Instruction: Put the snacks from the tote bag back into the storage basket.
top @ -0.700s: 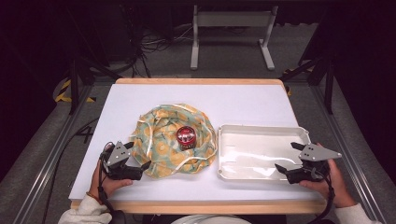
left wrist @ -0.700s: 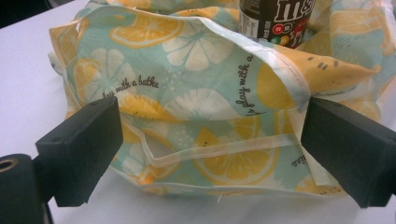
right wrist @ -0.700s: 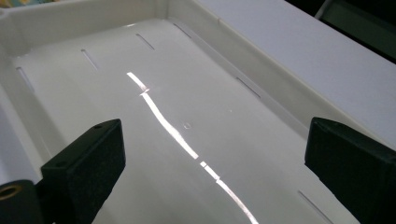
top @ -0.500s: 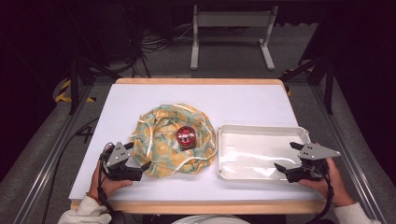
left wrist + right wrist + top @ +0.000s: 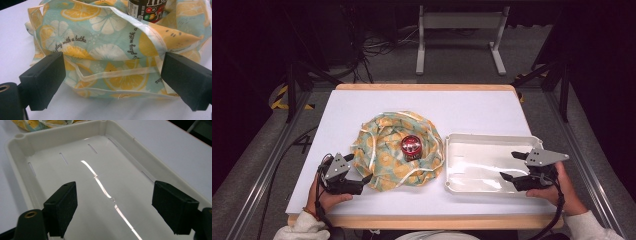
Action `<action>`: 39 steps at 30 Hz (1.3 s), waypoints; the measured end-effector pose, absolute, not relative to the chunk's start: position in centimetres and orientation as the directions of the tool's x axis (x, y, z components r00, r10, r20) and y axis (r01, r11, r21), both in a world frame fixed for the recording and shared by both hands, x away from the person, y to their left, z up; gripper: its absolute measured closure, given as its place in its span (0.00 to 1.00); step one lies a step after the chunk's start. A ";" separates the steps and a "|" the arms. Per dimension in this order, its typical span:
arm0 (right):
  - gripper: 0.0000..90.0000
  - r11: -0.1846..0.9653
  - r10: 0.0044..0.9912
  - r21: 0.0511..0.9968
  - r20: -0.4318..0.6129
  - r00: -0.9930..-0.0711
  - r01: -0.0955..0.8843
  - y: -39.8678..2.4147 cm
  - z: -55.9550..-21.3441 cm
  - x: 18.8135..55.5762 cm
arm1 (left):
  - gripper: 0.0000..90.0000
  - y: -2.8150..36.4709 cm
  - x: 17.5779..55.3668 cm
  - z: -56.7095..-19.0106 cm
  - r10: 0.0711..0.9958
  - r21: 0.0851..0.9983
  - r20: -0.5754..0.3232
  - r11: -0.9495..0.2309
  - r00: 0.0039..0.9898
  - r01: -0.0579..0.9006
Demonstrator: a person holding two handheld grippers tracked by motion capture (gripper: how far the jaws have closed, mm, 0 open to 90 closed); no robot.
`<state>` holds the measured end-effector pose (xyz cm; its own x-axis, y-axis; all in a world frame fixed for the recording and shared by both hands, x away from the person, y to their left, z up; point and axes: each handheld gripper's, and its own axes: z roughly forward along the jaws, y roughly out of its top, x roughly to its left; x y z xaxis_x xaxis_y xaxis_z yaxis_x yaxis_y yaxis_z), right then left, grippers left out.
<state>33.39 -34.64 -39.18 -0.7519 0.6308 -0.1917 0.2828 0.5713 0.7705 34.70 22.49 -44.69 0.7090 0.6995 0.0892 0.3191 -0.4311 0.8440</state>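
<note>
One lemon-print cloth bag (image 5: 397, 150) is lying mid-table with one red jar (image 5: 411, 146) standing on it; one white tray (image 5: 492, 162) is sitting alongside. Left gripper (image 5: 112, 82) is gaping at the bag's edge. Right gripper (image 5: 113, 205) is hovering over the tray, jaws apart.

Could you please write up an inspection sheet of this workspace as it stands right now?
Surface: white table with a wooden edge, bare at the back.
Job's things: lemon-print cloth bag lies crumpled, a red-lidded candy jar standing in its middle; white tray beside it holds nothing.
Clutter: nothing seen.
Grippers: left tongs open, jaws either side of the bag's near hem, not pressing it; right tongs open over the tray, nothing between the jaws.
Cables: one trails from each gripper; more lie on the floor behind the table.
Surroundings: dark room, a white frame on the floor, metal rails at both sides.
</note>
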 end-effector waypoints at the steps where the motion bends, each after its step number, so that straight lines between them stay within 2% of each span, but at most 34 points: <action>1: 0.24 0.571 0.631 0.770 -0.192 -0.752 0.283 -34.6 -39.2 33.4 | 0.07 22.5 34.7 -44.7 0.700 0.844 0.089 -0.431 0.709 0.319; 2: 0.29 0.581 0.622 0.764 -0.196 -0.758 0.280 -34.3 -39.0 33.5 | 0.07 22.4 34.7 -44.7 0.701 0.843 0.090 -0.432 0.707 0.321; 4: 0.30 0.605 0.616 0.749 -0.226 -0.754 0.270 -34.0 -38.9 33.6 | 0.07 22.4 34.8 -44.7 0.701 0.842 0.089 -0.432 0.708 0.322; 15: 0.29 0.626 0.569 0.746 -0.239 -0.787 0.227 -32.3 -37.7 34.6 | 0.08 22.3 34.7 -44.8 0.696 0.835 0.089 -0.442 0.712 0.328; 21: 0.29 0.655 0.521 0.733 -0.266 -0.811 0.180 -30.1 -36.7 35.3 | 0.08 22.1 34.7 -44.8 0.685 0.829 0.091 -0.455 0.723 0.326; 26: 0.25 0.677 0.499 0.721 -0.298 -0.814 0.151 -27.9 -35.9 36.2 | 0.08 22.2 34.5 -44.8 0.683 0.827 0.092 -0.458 0.724 0.327; 39: 0.25 0.736 0.375 0.672 -0.306 -0.875 0.081 -22.3 -34.8 38.7 | 0.08 22.3 34.4 -44.9 0.685 0.828 0.090 -0.455 0.723 0.327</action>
